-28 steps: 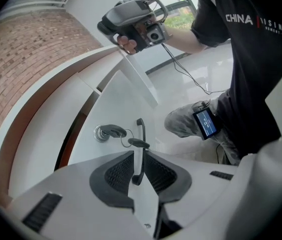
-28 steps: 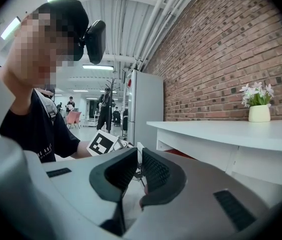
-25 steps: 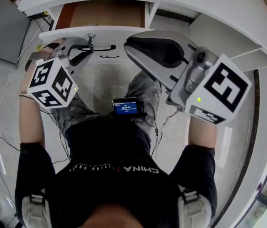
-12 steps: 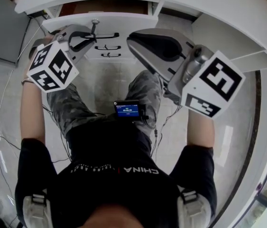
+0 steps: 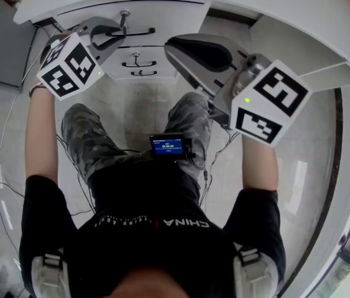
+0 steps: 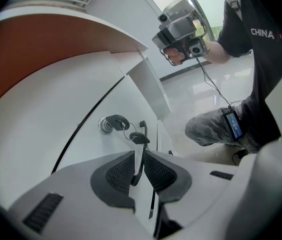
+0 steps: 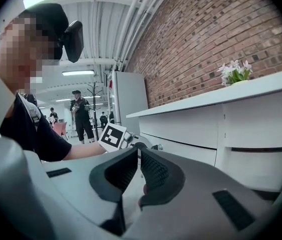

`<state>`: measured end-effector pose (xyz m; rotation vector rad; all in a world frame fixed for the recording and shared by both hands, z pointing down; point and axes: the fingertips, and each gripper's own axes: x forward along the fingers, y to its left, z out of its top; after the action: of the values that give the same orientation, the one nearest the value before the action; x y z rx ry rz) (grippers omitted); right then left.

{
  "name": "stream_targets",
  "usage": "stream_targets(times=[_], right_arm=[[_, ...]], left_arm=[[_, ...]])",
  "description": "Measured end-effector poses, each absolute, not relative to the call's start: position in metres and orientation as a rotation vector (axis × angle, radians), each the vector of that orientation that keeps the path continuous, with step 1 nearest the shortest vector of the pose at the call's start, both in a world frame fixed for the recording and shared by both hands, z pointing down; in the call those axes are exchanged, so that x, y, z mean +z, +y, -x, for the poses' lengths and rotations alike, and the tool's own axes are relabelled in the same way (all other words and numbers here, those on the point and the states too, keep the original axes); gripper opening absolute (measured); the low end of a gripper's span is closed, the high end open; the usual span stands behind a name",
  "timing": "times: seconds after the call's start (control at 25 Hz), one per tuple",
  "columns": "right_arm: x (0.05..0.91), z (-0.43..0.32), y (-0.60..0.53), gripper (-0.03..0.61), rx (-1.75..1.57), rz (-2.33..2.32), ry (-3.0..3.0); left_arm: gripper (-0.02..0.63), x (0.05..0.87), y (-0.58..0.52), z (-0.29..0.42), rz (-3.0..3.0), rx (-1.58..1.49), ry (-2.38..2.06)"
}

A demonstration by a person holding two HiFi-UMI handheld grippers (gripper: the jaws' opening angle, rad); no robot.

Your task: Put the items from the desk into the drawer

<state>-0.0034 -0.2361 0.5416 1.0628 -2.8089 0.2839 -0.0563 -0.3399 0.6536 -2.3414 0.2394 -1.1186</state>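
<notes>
1. the top drawer [image 5: 168, 16] is closed, and its white front lies level with the desk [image 5: 268, 8] around it.
2. the left gripper [image 6: 139, 154] is at the front of the top drawer. its jaws are closed on the thin black handle [image 6: 139, 164] of this drawer, and the handle passes between the two ribbed pads.
3. a key [image 6: 114, 121] sits in the lock on the front of the top drawer, just beside the handle. a second key [image 6: 138, 138] hangs from it on a ring and touches the handle.
4. the right gripper [image 7: 138, 151] is in the air in front of the top drawer, toward its right end, and does not touch it. its jaws are almost together, with only a narrow slit, and they hold nothing.
5. a second drawer [image 5: 168, 58] with its own small handle is directly under the top drawer, also closed.
6. a pot of flowers [image 7: 236, 73] stands above the top drawer, on the desk.
7. no view shows loose items from the desk.
</notes>
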Motion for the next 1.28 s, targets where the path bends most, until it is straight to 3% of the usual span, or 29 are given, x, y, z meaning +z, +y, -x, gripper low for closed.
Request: stream_targets(times=[0.96, 1.12, 1.28], right_arm=[[0.57, 0.016, -0.261, 0.023, 0.27, -1.098, -2.763], [0.573, 0.02, -0.279, 0.023, 0.254, -1.103, -2.728], [0.555, 0.023, -0.284, 0.023, 0.259, -1.128, -2.675]], left_arm=[[0.052, 0.637, -0.332, 0.064, 2.428, -0.872, 0.322], [0.012, 0.628, -0.329, 0.064, 2.484, -0.802, 0.285], [0.012, 0.613, -0.315, 0.064, 2.539, -0.812, 0.22]])
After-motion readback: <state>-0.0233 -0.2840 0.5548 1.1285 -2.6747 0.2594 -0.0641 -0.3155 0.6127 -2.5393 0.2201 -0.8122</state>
